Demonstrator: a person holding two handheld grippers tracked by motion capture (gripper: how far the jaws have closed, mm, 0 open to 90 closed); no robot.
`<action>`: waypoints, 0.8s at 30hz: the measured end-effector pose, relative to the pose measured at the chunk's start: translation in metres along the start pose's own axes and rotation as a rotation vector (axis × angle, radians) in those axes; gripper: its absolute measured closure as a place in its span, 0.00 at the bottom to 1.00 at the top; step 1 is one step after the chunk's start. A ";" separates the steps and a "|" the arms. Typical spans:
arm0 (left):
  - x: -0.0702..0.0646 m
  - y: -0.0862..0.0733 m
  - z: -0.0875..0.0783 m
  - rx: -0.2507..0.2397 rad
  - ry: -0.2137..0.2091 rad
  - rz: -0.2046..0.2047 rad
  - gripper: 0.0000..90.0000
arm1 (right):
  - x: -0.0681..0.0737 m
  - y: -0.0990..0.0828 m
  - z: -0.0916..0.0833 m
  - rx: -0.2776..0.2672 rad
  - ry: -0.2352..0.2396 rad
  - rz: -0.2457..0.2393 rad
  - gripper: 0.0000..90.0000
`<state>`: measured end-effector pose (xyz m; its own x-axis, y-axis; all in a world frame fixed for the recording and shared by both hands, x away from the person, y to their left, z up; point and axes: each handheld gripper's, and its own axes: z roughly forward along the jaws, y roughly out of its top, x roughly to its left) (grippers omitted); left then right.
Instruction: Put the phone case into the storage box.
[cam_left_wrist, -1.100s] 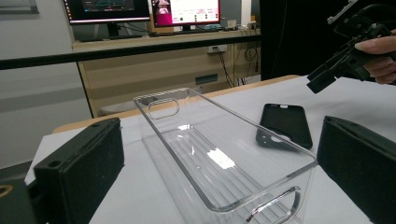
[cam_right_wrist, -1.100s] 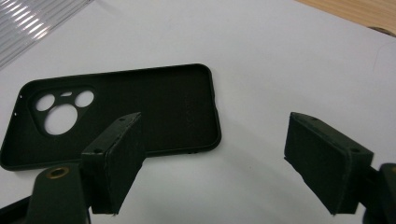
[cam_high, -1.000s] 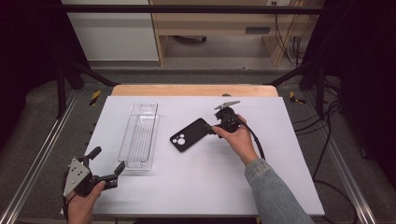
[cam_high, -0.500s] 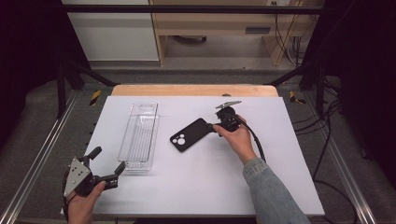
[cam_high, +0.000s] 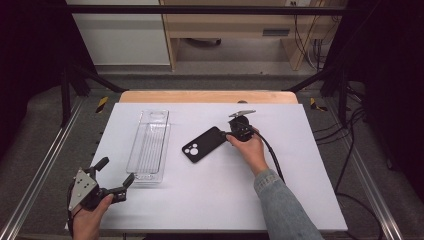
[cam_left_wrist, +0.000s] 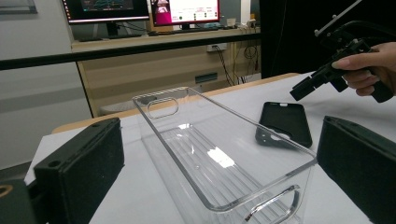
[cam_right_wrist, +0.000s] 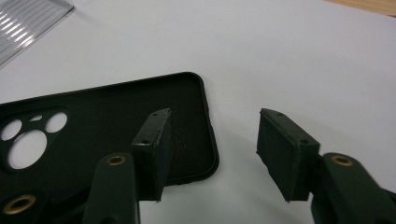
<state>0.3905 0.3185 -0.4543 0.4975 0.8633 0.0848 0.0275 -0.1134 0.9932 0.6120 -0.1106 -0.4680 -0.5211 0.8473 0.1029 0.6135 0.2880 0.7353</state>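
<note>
A black phone case (cam_high: 204, 144) lies inner side up in the middle of the white table, camera holes toward the clear tray. My right gripper (cam_high: 224, 135) is at its right end and its jaws have just been closing. In the right gripper view the gripper (cam_right_wrist: 214, 116) straddles the case (cam_right_wrist: 93, 126) rim, one jaw over the inside and one over the bare table, and neither pad presses on it. My left gripper (cam_high: 116, 171) is held open at the front left, its jaws (cam_left_wrist: 217, 121) framing the near end of the tray (cam_left_wrist: 205, 154).
The long clear plastic tray (cam_high: 148, 145) stands empty, left of the case. A wooden strip (cam_high: 207, 96) borders the table's far edge, metal rails run along both sides, and cables (cam_high: 350, 135) hang at the right. Bare white surface (cam_high: 210, 195) lies in front of the case.
</note>
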 end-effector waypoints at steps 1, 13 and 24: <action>0.000 0.000 0.000 0.000 0.000 0.000 0.01 | -0.001 -0.001 0.001 0.001 0.000 0.001 0.54; 0.001 0.000 0.000 -0.001 0.003 0.001 0.01 | -0.003 -0.006 0.012 0.004 -0.011 -0.002 0.67; 0.000 0.000 0.000 0.001 0.002 0.000 0.01 | -0.005 -0.006 0.013 0.005 -0.002 -0.013 0.74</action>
<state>0.3905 0.3189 -0.4541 0.4960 0.8642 0.0851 0.0282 -0.1140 0.9931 0.6184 -0.1106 -0.4813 -0.5276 0.8445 0.0921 0.6101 0.3012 0.7329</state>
